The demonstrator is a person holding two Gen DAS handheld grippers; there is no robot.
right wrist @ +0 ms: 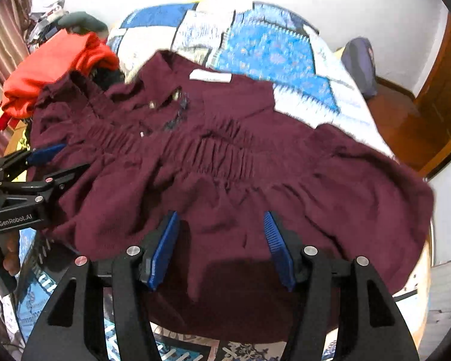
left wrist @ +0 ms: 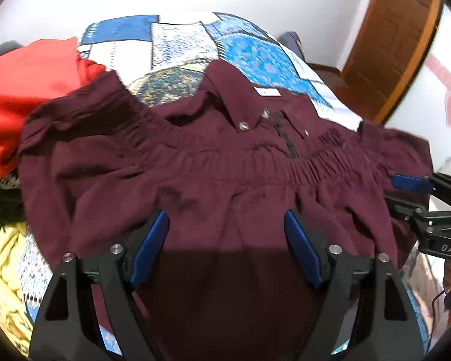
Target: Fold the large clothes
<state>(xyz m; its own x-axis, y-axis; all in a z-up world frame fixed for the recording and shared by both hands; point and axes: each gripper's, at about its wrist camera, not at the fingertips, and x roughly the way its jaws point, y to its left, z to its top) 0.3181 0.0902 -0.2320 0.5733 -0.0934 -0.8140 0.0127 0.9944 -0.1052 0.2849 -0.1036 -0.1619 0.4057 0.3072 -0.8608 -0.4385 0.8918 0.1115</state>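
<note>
Surface: patchwork blue-and-white bedspread (left wrist: 255, 51) covering a bed, white wall behind, wooden door (left wrist: 397, 39) showing at upper right of the left wrist view.
Garment: maroon dress (left wrist: 213, 162) lying spread across the bedspread, filling centre frame in both views; collar, metal snaps and white label pointing toward the top of frame, shirred waistband running across the middle, skirt part coming toward the cameras.
Left gripper (left wrist: 225, 240): hovering over the skirt at lower centre, jaws standing wide, nothing between them.
Right gripper (right wrist: 221, 245): hovering over the skirt at lower centre of its own view, jaws wide, gripping nothing.
Progress: looking like the very start; dress lying flat-ish but rumpled, no fold visible. Everything is remaining: grabbing edges, folding sides in, folding lengthwise.
Surroundings: red garment (left wrist: 27, 84) bunching at upper left, touching the dress's shoulder; yellow printed cloth (left wrist: 3, 240) sitting at left edge.
</note>
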